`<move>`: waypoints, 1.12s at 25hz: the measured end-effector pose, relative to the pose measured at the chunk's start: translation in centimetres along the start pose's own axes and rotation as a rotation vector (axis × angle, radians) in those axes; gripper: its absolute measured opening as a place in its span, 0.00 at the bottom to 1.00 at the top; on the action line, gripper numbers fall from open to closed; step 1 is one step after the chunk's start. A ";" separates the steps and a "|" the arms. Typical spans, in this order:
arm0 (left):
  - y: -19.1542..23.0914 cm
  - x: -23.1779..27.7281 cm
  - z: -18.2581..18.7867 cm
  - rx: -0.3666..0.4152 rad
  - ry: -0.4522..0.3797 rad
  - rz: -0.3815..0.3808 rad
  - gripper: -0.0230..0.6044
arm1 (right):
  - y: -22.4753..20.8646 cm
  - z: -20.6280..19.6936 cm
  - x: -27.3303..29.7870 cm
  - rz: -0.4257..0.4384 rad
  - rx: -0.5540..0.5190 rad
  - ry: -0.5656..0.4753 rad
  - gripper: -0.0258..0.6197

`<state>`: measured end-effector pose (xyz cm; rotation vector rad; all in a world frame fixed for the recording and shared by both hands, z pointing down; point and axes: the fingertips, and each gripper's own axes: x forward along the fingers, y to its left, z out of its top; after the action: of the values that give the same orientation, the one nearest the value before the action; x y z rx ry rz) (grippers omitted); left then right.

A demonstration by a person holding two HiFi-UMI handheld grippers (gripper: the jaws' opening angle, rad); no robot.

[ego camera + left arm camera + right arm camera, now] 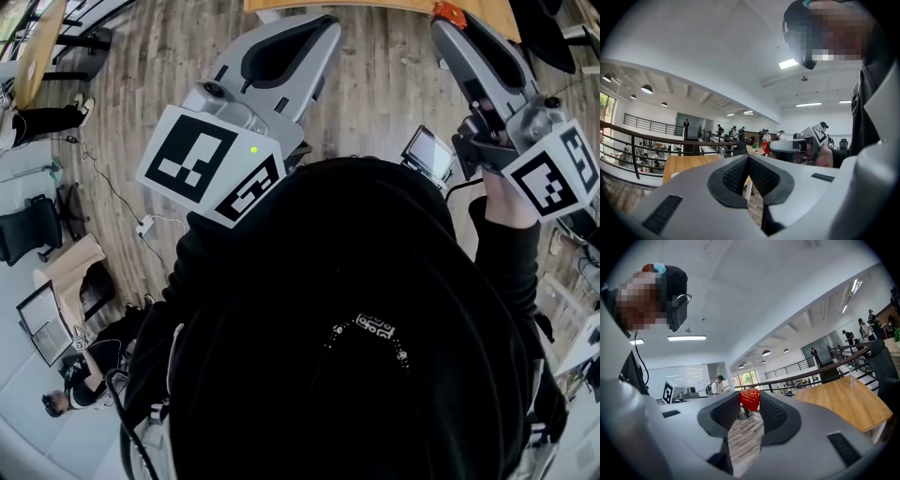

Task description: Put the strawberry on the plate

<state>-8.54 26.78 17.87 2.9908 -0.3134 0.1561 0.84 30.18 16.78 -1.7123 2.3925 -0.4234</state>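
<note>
A red strawberry [750, 399] sits pinched between the dark pads of my right gripper [750, 401], which is shut on it and held up in the air, pointing level across the room. From the head view the berry [449, 13] shows at the tip of the right gripper [444, 21], close to a wooden table edge. My left gripper [747, 157] is raised too, its fingertips meeting with nothing between them; in the head view the left gripper [323, 26] is at the upper left. No plate is in view.
A wooden table [846, 401] stands to the right of the right gripper, and the same kind of tabletop [686, 164] lies beyond the left jaws. A dark railing [633, 140] and several people stand far off. My black sleeves and hood fill the head view.
</note>
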 end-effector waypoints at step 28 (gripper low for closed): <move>-2.2 5.4 -0.7 0.024 0.040 -0.161 0.04 | -4.9 -0.7 -4.7 -0.150 0.031 -0.058 0.26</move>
<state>-2.91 27.92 18.89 3.0152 -0.0663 0.2045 6.54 33.23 18.85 -1.8707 2.2147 -0.4235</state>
